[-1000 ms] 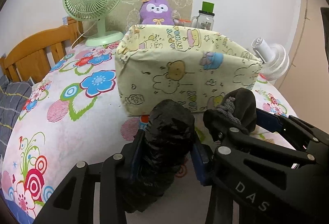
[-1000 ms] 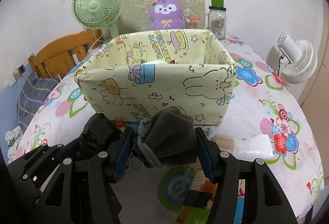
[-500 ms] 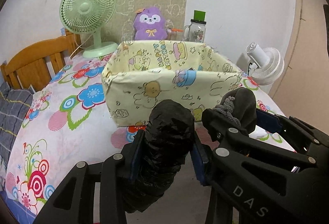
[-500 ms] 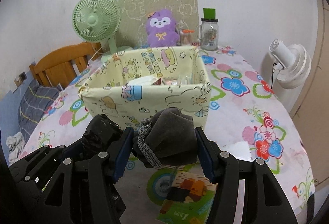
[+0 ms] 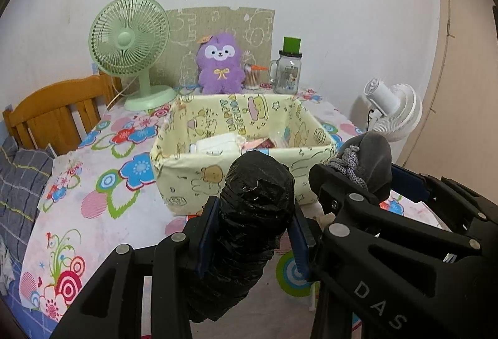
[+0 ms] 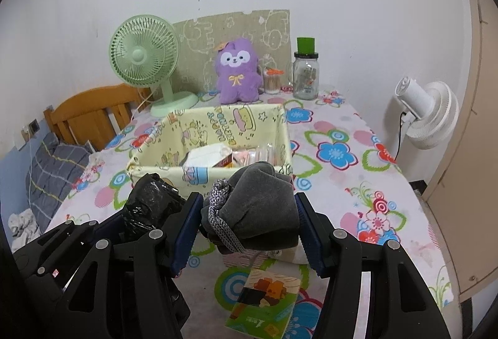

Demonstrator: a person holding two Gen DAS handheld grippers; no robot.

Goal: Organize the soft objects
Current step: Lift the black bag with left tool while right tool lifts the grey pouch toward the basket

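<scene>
The left gripper [image 5: 253, 241] is grasping a black plastic-wrapped roll [image 5: 252, 220]; the right gripper [image 6: 250, 228] is grasping a grey drawstring pouch [image 6: 261, 208], both hovering before the yellow fabric bin [image 6: 155, 166].

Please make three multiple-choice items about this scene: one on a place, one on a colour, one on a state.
1. Where does the purple plush toy stand?
A. inside the fabric box
B. behind the fabric box, by the wall
C. on the chair

2. What colour is the table fan beside the plush toy?
A. green
B. red
C. black

3. What does the left gripper do?
A. hangs open and empty
B. grips a black plastic bundle
C. grips a jar

Key: 1 B, it stands past the box's far rim; 2 A, cage and base are pale green; 3 B, both pads press the bundle.
</scene>
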